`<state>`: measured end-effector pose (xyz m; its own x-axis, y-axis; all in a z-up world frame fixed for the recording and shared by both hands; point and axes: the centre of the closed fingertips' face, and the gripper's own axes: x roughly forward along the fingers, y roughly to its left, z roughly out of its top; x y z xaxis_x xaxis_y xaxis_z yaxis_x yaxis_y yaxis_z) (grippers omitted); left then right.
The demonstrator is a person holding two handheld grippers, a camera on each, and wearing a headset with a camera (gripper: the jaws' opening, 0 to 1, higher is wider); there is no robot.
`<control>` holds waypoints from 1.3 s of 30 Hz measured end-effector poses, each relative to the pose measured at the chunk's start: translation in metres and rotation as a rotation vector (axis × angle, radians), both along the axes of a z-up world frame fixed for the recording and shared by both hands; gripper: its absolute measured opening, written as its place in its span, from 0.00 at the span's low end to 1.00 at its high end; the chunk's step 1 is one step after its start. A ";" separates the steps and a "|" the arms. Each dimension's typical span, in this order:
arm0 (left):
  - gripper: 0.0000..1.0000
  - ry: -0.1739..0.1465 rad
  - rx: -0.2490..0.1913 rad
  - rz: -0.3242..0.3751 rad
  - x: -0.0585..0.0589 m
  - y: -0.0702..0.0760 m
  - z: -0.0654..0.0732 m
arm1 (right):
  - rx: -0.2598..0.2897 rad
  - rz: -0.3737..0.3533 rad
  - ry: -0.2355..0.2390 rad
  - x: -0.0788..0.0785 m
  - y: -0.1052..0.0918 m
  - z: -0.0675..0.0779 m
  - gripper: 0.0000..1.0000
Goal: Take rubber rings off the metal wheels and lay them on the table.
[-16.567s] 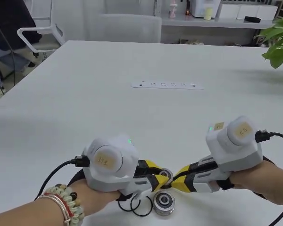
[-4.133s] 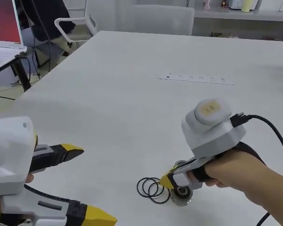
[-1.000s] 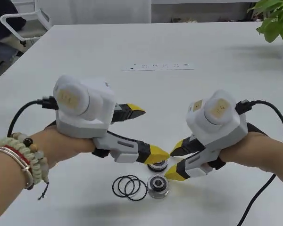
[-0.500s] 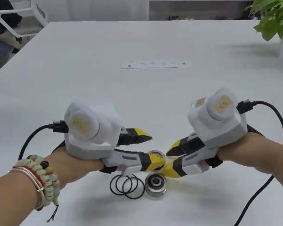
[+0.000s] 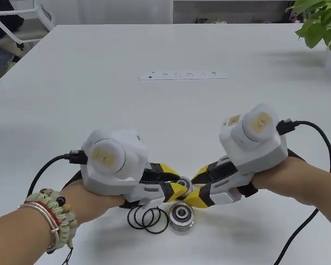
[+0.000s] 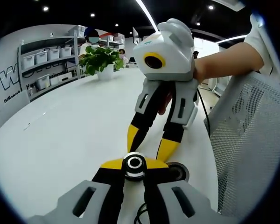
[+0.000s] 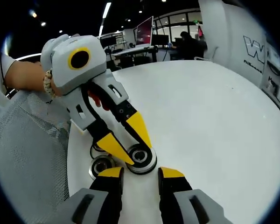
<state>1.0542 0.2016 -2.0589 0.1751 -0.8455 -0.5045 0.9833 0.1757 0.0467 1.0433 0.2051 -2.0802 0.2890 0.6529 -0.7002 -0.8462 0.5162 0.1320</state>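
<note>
1. The left gripper (image 6: 134, 164) has its jaws clamped on a metal wheel (image 7: 141, 157), which sits between the yellow tips.
2. The right gripper (image 7: 141, 173) has its jaws apart. The held wheel is just ahead of its tips; contact cannot be confirmed.
3. A second wheel (image 5: 180, 215) lies flat on the table (image 5: 99, 83), just below both grippers' tips.
4. Loose rubber rings (image 5: 146, 218) lie overlapping on the table under the left gripper, just beside the second wheel.

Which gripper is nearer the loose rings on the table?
Left. The left gripper, clamping a wheel, is right beside the rings; the right gripper is beyond the loose wheel.
</note>
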 end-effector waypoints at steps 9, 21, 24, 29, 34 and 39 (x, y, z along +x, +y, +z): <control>0.08 0.005 -0.013 0.012 -0.001 0.001 -0.001 | 0.028 -0.005 0.005 0.001 0.002 0.003 0.21; 0.08 -0.001 -0.030 0.027 -0.001 0.001 0.000 | 0.001 0.022 -0.001 -0.001 -0.001 0.000 0.17; 0.08 -0.001 -0.032 0.030 -0.001 0.001 0.000 | -0.007 0.033 -0.010 -0.001 -0.001 0.000 0.17; 0.08 0.003 -0.034 0.030 -0.002 0.002 0.000 | -0.025 0.064 -0.035 -0.001 0.000 0.001 0.15; 0.08 0.001 -0.035 0.032 -0.002 0.002 0.000 | -0.029 0.070 -0.039 -0.001 -0.001 0.001 0.14; 0.08 0.001 -0.038 0.032 -0.002 0.002 0.000 | -0.037 0.075 -0.042 -0.002 -0.003 0.001 0.09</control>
